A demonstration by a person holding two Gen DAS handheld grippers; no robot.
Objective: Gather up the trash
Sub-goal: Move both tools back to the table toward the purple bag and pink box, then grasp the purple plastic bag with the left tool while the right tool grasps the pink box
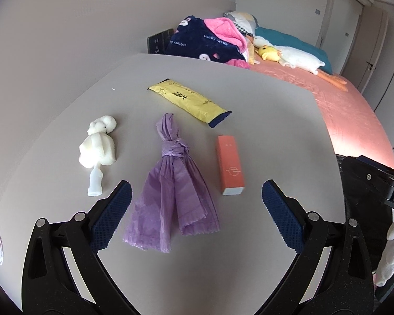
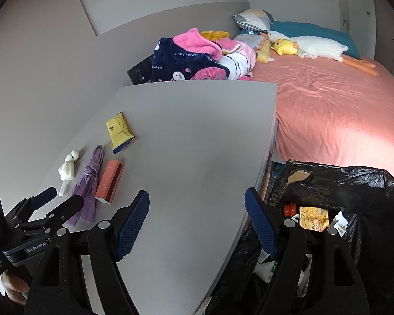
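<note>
On the grey table (image 1: 262, 120) lie a knotted purple plastic bag (image 1: 174, 183), an orange box (image 1: 229, 164), a yellow wrapper (image 1: 187, 99) and a white crumpled wad with a small plastic piece (image 1: 98, 144). My left gripper (image 1: 197, 204) is open, its jaws either side of the purple bag's lower end, just above the table. My right gripper (image 2: 197, 225) is open and empty over the table's right edge, beside a black trash bag (image 2: 354, 191). The left gripper (image 2: 55, 199), purple bag (image 2: 88, 183), orange box (image 2: 109, 182), wrapper (image 2: 118, 131) and white wad (image 2: 68, 169) show at left in the right wrist view.
The black trash bag holds a yellow snack packet (image 2: 314, 218) and other litter. A bed with a pink sheet (image 2: 328, 105), heaped clothes (image 2: 197, 55) and plush toys (image 2: 302, 47) stands behind the table. The right gripper's body (image 1: 375, 183) shows at the left view's right edge.
</note>
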